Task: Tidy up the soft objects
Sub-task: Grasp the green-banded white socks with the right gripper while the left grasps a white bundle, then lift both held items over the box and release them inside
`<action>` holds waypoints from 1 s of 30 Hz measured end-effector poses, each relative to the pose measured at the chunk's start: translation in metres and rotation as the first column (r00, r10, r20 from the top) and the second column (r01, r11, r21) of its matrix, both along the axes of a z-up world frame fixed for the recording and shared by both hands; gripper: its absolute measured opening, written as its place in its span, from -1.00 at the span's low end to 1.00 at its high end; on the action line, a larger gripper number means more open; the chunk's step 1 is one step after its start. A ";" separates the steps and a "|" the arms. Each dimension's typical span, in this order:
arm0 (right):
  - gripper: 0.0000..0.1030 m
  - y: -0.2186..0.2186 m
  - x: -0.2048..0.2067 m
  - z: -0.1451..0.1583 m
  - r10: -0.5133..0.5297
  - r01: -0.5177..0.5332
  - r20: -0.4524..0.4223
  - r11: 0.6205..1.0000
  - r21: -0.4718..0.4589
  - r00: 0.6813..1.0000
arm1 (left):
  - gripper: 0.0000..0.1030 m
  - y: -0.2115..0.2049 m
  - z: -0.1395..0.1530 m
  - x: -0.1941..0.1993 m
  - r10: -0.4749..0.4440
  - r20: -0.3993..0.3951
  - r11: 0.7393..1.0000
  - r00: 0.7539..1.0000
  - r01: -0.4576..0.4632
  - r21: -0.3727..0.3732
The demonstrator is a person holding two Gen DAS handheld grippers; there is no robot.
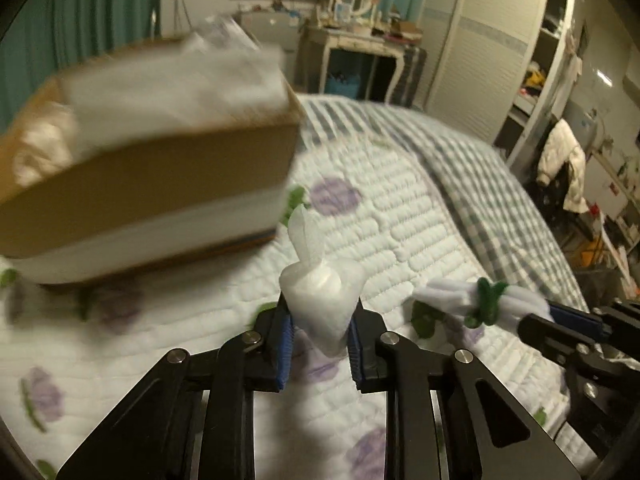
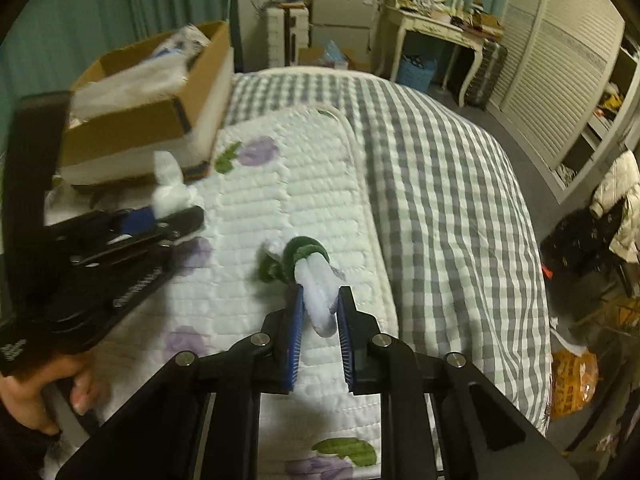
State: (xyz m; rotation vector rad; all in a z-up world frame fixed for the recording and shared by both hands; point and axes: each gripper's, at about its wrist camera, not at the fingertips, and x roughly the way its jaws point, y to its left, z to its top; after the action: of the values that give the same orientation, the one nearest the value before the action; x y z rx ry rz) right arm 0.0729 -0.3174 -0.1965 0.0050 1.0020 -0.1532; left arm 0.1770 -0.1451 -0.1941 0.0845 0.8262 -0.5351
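Note:
My left gripper (image 1: pixel 320 320) is shut on a white tissue-like bundle (image 1: pixel 320 296), held above the quilt just right of the cardboard box (image 1: pixel 152 184). The box holds white soft items (image 1: pixel 172 88). My right gripper (image 2: pixel 318 304) is shut on a white cloth roll (image 2: pixel 318 280) tied with a green band (image 2: pixel 298 256); it also shows in the left wrist view (image 1: pixel 472 300) at the right. In the right wrist view the left gripper (image 2: pixel 176 216) with its bundle (image 2: pixel 168 188) is at the left, near the box (image 2: pixel 132 128).
A white quilt with purple flowers (image 2: pixel 280 200) lies over a grey checked bedspread (image 2: pixel 440 180). A dressing table (image 2: pixel 432 28), a wardrobe (image 2: pixel 560 60) and floor clutter stand beyond the bed. A hand (image 2: pixel 36 392) holds the left gripper.

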 end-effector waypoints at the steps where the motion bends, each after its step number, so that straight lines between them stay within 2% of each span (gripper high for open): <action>1: -0.73 0.003 -0.001 0.002 0.008 -0.008 0.009 1.000 0.000 1.000 | -0.57 0.009 0.008 -0.006 0.010 0.017 1.000 1.000 -0.010 -0.003; 9: -0.83 0.022 -0.023 0.031 0.063 -0.068 0.099 0.996 0.051 0.993 | -0.57 0.061 0.056 -0.050 0.102 0.109 0.994 0.989 -0.098 -0.039; 13: -0.84 0.036 -0.038 0.059 0.074 -0.082 0.155 0.995 0.049 0.985 | -0.57 0.083 0.087 -0.074 0.142 0.168 0.989 0.976 -0.133 -0.064; 17: -0.84 0.057 -0.054 0.099 0.090 -0.102 0.247 0.994 0.034 0.965 | -0.57 0.108 0.113 -0.093 0.171 0.212 0.984 0.962 -0.156 -0.087; 19: -0.84 0.066 -0.061 0.116 0.093 -0.105 0.291 0.994 0.026 0.952 | -0.57 0.121 0.125 -0.101 0.184 0.234 0.981 0.955 -0.165 -0.098; 23: -0.84 0.089 -0.081 0.161 0.103 -0.116 0.409 0.993 0.007 0.907 | -0.57 0.145 0.153 -0.118 0.218 0.288 0.974 0.933 -0.186 -0.133; 30: -0.84 0.126 -0.101 0.223 0.157 -0.167 0.533 0.986 -0.030 0.831 | -0.57 0.177 0.196 -0.140 0.258 0.382 0.962 0.888 -0.201 -0.182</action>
State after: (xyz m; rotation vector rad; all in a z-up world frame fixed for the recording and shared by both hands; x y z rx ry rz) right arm -0.0279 -0.1916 0.0268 -0.0201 0.4377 0.0173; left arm 0.0370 0.0319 0.0021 -0.0316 0.3852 -0.3307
